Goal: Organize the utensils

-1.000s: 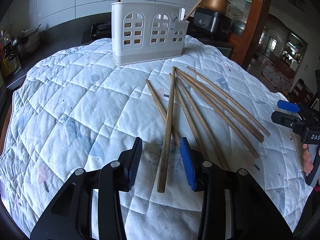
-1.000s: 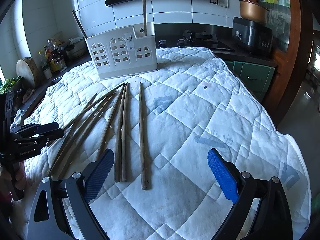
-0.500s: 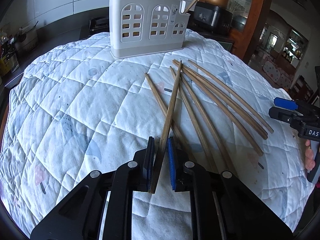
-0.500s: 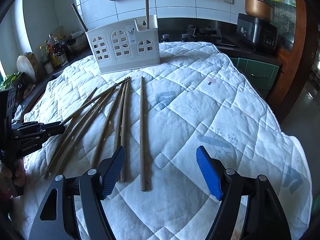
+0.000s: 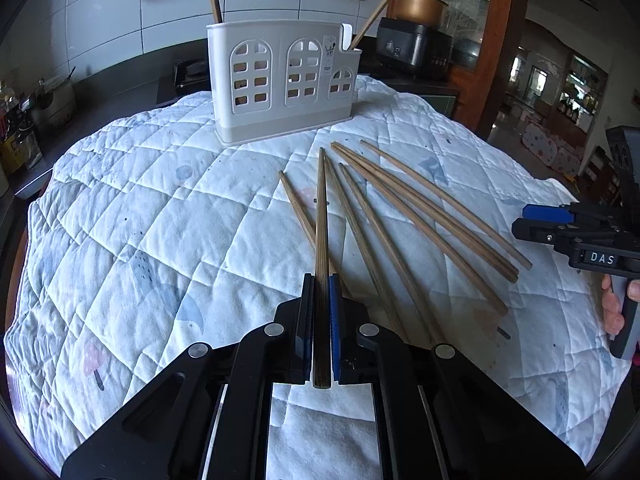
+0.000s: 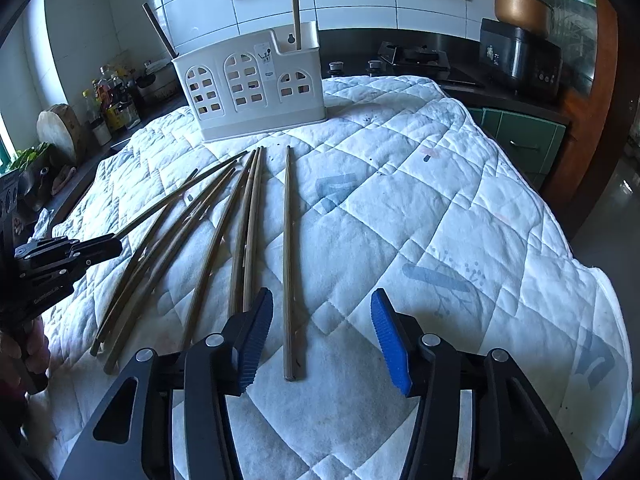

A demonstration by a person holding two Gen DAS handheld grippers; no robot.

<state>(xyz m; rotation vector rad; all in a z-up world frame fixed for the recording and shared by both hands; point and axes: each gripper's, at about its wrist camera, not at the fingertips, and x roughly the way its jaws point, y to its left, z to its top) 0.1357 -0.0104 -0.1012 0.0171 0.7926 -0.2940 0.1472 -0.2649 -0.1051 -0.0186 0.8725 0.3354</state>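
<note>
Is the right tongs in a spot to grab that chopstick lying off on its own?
Probably yes. The lone chopstick lies between the closing right tongs, its near end clear of the neighbouring pair, and nothing covers it.

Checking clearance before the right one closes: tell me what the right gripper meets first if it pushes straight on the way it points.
Probably the quilt: the right gripper, jaws closing, tilts down at it. The lone chopstick lies between its fingers, so it may touch that first. The white holder is further on; depth is unclear.

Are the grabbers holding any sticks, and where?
The left gripper pinches one chopstick near its thick end. The closing right gripper holds nothing yet.
</note>
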